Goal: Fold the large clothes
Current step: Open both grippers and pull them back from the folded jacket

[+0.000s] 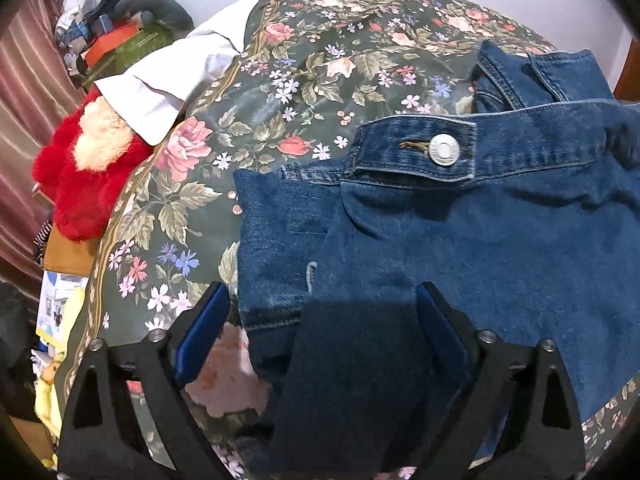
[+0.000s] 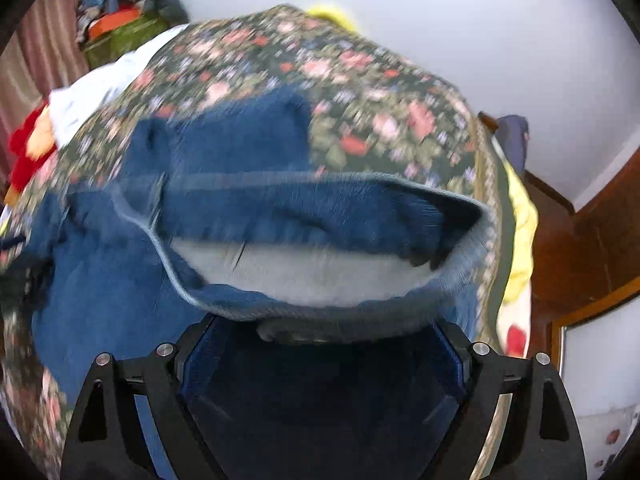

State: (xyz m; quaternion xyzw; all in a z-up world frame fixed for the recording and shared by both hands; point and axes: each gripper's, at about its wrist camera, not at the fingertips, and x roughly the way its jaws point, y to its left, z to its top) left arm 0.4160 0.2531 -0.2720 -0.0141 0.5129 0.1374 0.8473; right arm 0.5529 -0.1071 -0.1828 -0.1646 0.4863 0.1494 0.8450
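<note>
1. Left wrist view: my left claw [image 1: 320, 320] hangs with its jaws spread wide over the near edge of the blue denim garment [image 1: 460, 240], and nothing is pinched; the cloth lies loose between and under the blue pads [image 1: 204, 320]. The garment lies on the floral bedspread [image 1: 280, 80], its waistband fastened by a silver button [image 1: 444, 149] at its upper middle. Beyond the garment's far left sit a white pillow [image 1: 168, 80] and a red plush toy [image 1: 88, 184] at the bed's edge.
2. Right wrist view: blurred. My right claw [image 2: 320, 340] is also spread, pinching nothing. Just ahead of it the denim garment [image 2: 120, 280] gapes open at a hem, showing pale lining [image 2: 304, 276]. A yellow cloth [image 2: 520, 232] hangs right of the garment, past the bedspread [image 2: 380, 120]
</note>
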